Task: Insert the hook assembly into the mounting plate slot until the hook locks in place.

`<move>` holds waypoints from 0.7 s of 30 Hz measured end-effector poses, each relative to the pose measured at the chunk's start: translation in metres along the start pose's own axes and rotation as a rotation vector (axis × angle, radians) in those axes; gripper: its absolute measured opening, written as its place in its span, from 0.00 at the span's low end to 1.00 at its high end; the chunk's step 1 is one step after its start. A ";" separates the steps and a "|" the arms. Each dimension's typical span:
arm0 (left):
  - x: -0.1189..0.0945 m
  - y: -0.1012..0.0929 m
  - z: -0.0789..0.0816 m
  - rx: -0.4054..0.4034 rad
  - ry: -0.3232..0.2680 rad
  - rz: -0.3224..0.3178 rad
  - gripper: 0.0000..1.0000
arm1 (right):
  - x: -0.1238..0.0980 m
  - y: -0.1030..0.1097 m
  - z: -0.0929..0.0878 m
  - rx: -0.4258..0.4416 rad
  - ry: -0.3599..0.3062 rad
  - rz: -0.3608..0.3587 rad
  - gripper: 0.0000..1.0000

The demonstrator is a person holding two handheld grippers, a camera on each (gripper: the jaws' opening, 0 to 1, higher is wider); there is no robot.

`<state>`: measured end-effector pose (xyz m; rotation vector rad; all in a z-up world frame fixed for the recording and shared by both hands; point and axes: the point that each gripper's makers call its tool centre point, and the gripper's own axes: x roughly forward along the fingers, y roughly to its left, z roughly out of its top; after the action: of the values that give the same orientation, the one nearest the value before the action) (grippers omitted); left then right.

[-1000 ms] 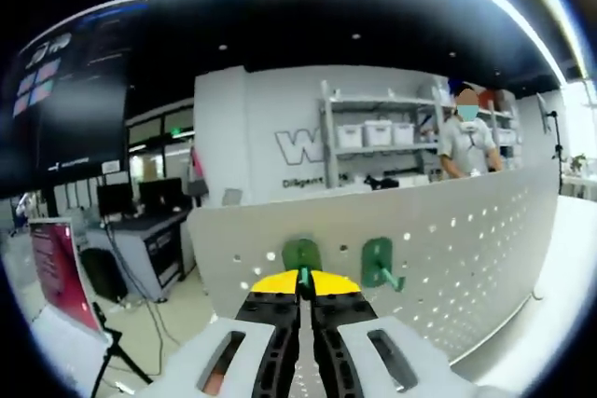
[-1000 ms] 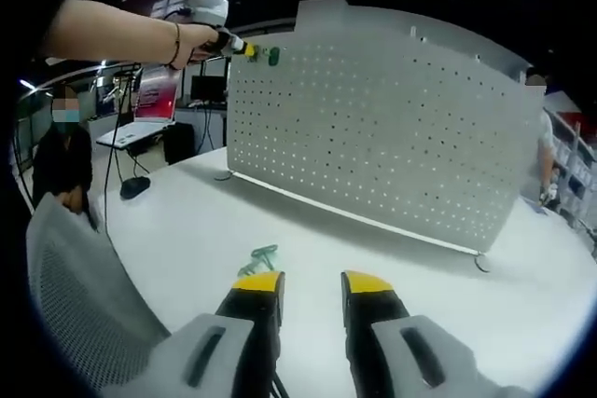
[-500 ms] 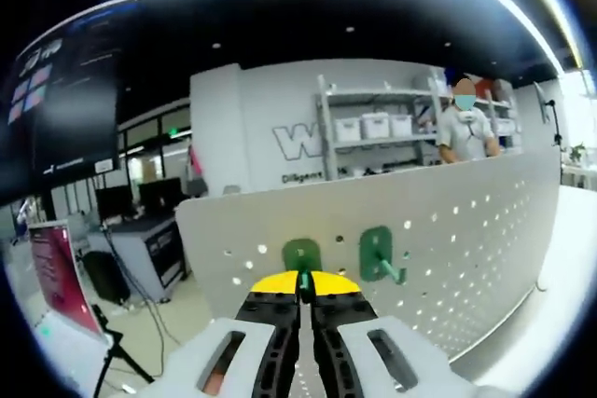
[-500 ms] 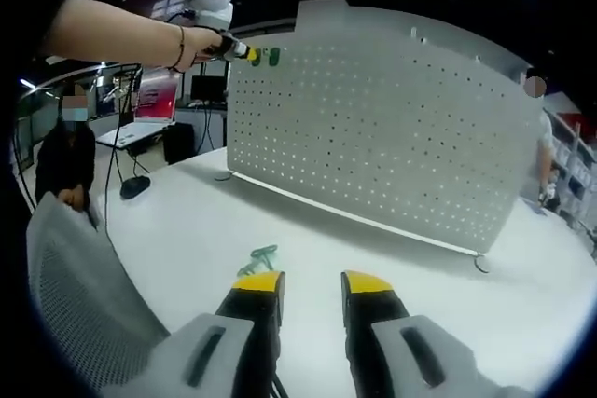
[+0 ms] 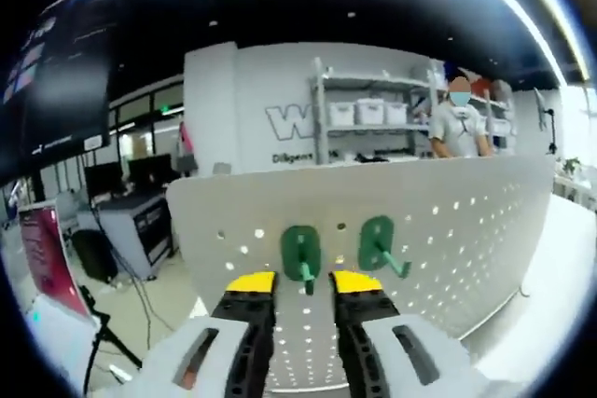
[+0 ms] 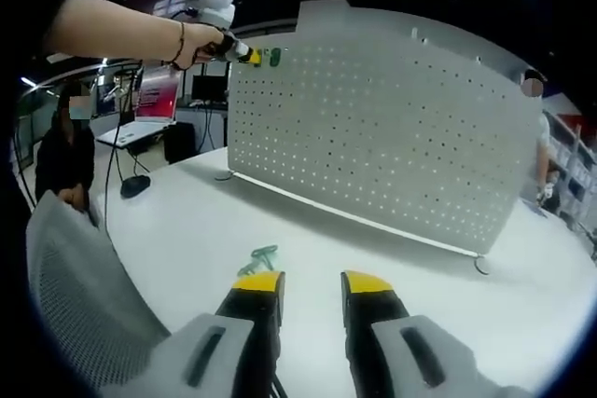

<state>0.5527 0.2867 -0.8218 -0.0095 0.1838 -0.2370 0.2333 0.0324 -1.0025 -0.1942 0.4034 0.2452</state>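
Sizing up the geometry, label by label:

left gripper [image 5: 303, 283]: fingers spread, nothing pinched between them. It's held up at the top corner of the pegboard.

hook on the plate [image 5: 301, 253]: green, sitting flat against the mounting plate [image 5: 466, 230] just past the left fingertips, dead centre in the gap. Its long axis runs up the plate, its prong pointing out toward the camera. Looks seated, though whether it's actually locked can't be judged from here.

second hook [image 5: 378, 244]: just beside the first one, also on the plate, prong angling out and down to the side.

right gripper [image 6: 312, 284]: fingers apart too, empty, hovering low over the white surface [image 6: 392, 240].

loose hook [image 6: 260, 254]: green piece lying flat on the surface, just ahead of the right gripper's left-side finger and a bit off to that side, not centred in the gap. Its long axis lies roughly across the view.

who's nearer: the right gripper, easily. In the right gripper view the left gripper is way up at the plate's top corner, well apart from the loose hook.

what the next grab turns on: probably a small shift toward that side so the hook lands between the fingers, closing across its narrow width.

risk: it's flat on the surface, so the fingers may just skid it away.
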 end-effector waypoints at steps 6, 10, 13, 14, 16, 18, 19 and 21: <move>-0.011 0.002 0.004 0.082 -0.019 -0.027 0.47 | -0.001 -0.001 0.001 0.003 -0.005 -0.005 0.21; -0.021 0.010 0.003 0.106 -0.020 -0.036 0.55 | -0.001 -0.001 0.002 -0.005 -0.010 -0.007 0.21; -0.037 0.012 -0.006 0.094 0.003 -0.055 0.63 | -0.002 -0.004 0.004 0.005 -0.019 -0.015 0.21; -0.042 0.011 -0.010 0.088 0.015 -0.061 0.65 | -0.003 -0.005 0.005 0.008 -0.025 -0.020 0.21; -0.051 0.011 -0.020 0.082 0.030 -0.104 0.68 | -0.004 -0.006 0.007 0.016 -0.034 -0.025 0.21; -0.064 0.010 -0.038 0.028 0.074 -0.129 0.73 | -0.004 -0.008 0.006 0.013 -0.034 -0.032 0.21; -0.074 0.007 -0.050 -0.023 0.099 -0.142 0.75 | -0.004 -0.008 0.007 0.015 -0.037 -0.033 0.21; -0.087 -0.001 -0.066 -0.052 0.131 -0.168 0.80 | -0.005 -0.008 0.007 0.014 -0.037 -0.035 0.21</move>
<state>0.4574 0.3074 -0.8707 -0.0608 0.3201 -0.4005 0.2338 0.0254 -0.9934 -0.1826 0.3643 0.2115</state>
